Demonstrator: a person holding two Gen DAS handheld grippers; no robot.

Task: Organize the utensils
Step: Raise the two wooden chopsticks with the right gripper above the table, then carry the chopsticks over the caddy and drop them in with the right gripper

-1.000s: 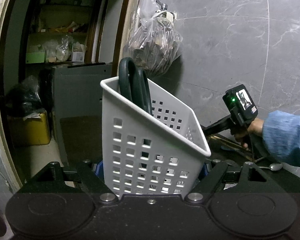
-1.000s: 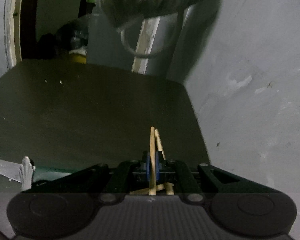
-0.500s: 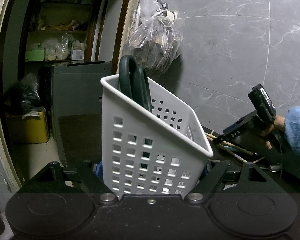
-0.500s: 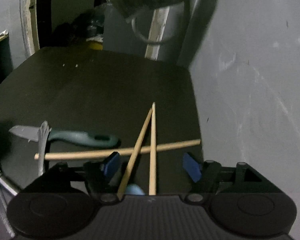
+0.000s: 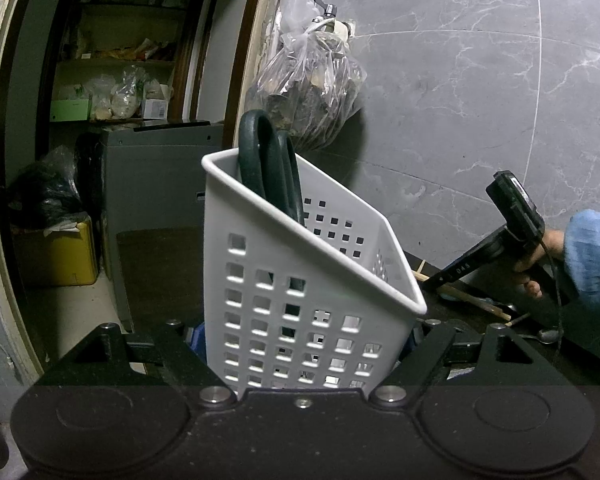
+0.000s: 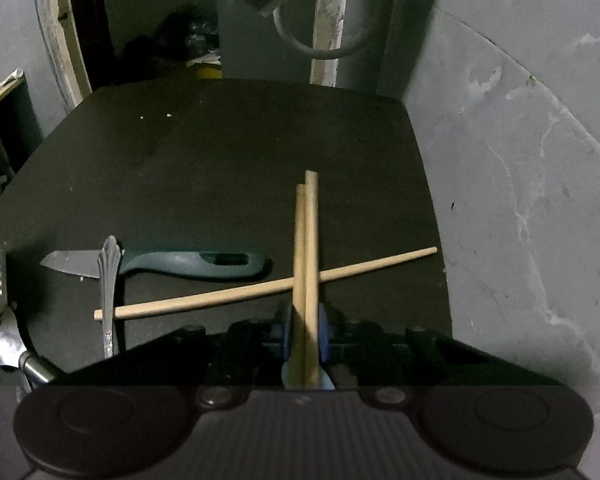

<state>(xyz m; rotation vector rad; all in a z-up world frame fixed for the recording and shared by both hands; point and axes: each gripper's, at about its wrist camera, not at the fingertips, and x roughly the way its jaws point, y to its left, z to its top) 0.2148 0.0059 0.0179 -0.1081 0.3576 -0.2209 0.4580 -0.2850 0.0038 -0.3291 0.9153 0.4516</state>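
My left gripper (image 5: pixel 304 332) is shut on a white perforated basket (image 5: pixel 300 288), which tilts toward the right. Dark green scissors (image 5: pixel 260 160) stand inside it, handles up. In the right wrist view my right gripper (image 6: pixel 304 328) points down at the dark table (image 6: pixel 220 152). Its jaws are closing, and the blue pads (image 6: pixel 323 328) press on two wooden chopsticks (image 6: pixel 306 232) lying side by side. A third chopstick (image 6: pixel 220 294) lies crosswise under them. A person's hand in a blue sleeve (image 5: pixel 588 256) holds that right gripper (image 5: pixel 432 280) beside the basket.
A green-handled knife (image 6: pixel 188 260) and a silver utensil handle (image 6: pixel 109 280) lie left of the chopsticks. A spoon (image 5: pixel 548 335) rests near the table's front. A plastic bag (image 5: pixel 312 92) hangs on the grey marble wall. An open doorway with shelves is at left.
The right gripper opened, leaving three chopsticks loose on the table, then closed on two of them, now lined up. It also tipped further down. The left gripper and basket stayed put.
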